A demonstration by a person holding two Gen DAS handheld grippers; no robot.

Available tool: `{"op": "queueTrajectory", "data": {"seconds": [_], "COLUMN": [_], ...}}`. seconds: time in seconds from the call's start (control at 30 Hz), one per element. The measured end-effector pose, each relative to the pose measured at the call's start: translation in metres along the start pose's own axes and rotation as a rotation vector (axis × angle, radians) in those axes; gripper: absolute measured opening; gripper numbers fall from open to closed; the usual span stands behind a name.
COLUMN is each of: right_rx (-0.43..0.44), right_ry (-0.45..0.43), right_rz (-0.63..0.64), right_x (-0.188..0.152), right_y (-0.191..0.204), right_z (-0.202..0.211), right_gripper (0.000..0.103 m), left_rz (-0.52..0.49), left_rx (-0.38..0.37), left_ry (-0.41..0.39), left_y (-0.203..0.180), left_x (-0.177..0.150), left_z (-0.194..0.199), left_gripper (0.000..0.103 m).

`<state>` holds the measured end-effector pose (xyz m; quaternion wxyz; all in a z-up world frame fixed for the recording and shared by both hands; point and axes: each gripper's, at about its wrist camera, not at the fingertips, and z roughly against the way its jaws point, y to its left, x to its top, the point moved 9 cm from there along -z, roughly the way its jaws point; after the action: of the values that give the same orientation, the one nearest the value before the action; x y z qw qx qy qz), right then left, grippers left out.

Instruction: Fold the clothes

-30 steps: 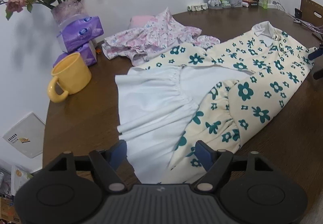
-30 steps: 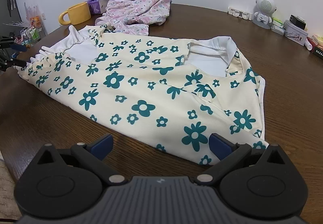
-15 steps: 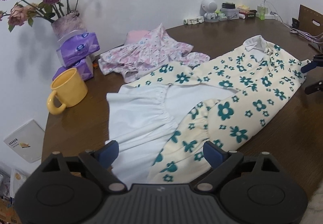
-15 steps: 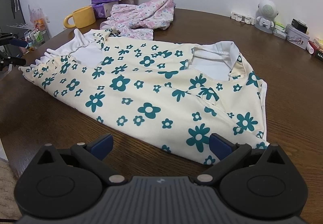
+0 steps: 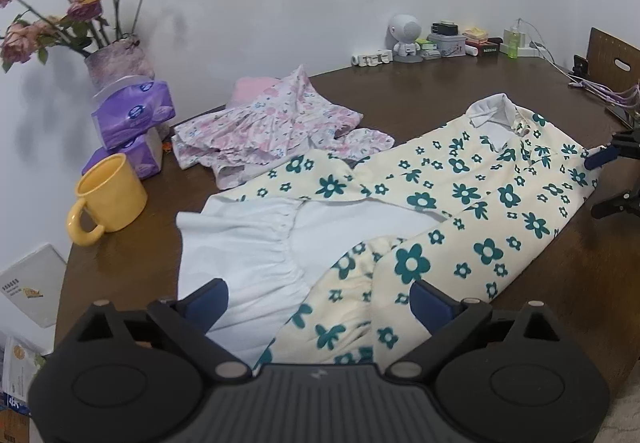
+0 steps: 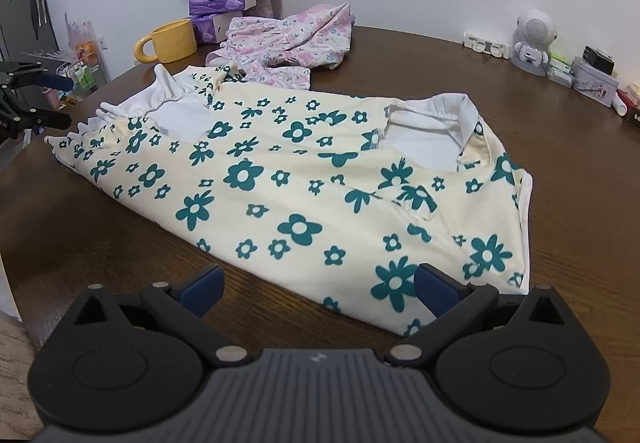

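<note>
A cream dress with teal flowers (image 5: pixel 472 203) (image 6: pixel 288 179) lies folded lengthwise on the brown table, its white lining (image 5: pixel 248 243) showing at the hem and its white collar (image 6: pixel 456 111) at the other end. My left gripper (image 5: pixel 318 301) is open and empty just above the hem. My right gripper (image 6: pixel 318 291) is open and empty by the dress's near edge, close to the shoulder. Each gripper also shows in the other view, the right one (image 5: pixel 612 179) and the left one (image 6: pixel 36 99).
A crumpled pink floral garment (image 5: pixel 272 131) (image 6: pixel 288 39) lies behind the dress. A yellow mug (image 5: pixel 108 199), purple tissue packs (image 5: pixel 132 115) and a vase of roses (image 5: pixel 116 63) stand at the hem end. A white robot figure (image 6: pixel 532 39) and small boxes line the wall.
Both grippers have drawn back and up from the dress, so more of the table and room shows. The dress has not moved.
</note>
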<state>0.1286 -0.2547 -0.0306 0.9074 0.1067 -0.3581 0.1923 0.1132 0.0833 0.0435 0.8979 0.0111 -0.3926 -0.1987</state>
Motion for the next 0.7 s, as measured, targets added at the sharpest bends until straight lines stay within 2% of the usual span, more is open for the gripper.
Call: {"op": "queueTrajectory", "data": {"seconds": [0.43,0.7], "right_rx": [-0.060,-0.060], "right_ry": [0.005,0.019], "right_rz": [0.096,0.112], "right_x": [0.045,0.081], "right_y": [-0.030,-0.051], "right_z": [-0.003,-0.024], "right_gripper": [0.103,0.103], "left_rz": [-0.065,-0.080], "left_rx": [-0.032,-0.058], "left_ry": [0.016,0.017], "left_y": [-0.011,-0.006], "left_x": [0.032,0.062], "left_z": [-0.033,-0.063], "left_gripper": [0.099,0.099]}}
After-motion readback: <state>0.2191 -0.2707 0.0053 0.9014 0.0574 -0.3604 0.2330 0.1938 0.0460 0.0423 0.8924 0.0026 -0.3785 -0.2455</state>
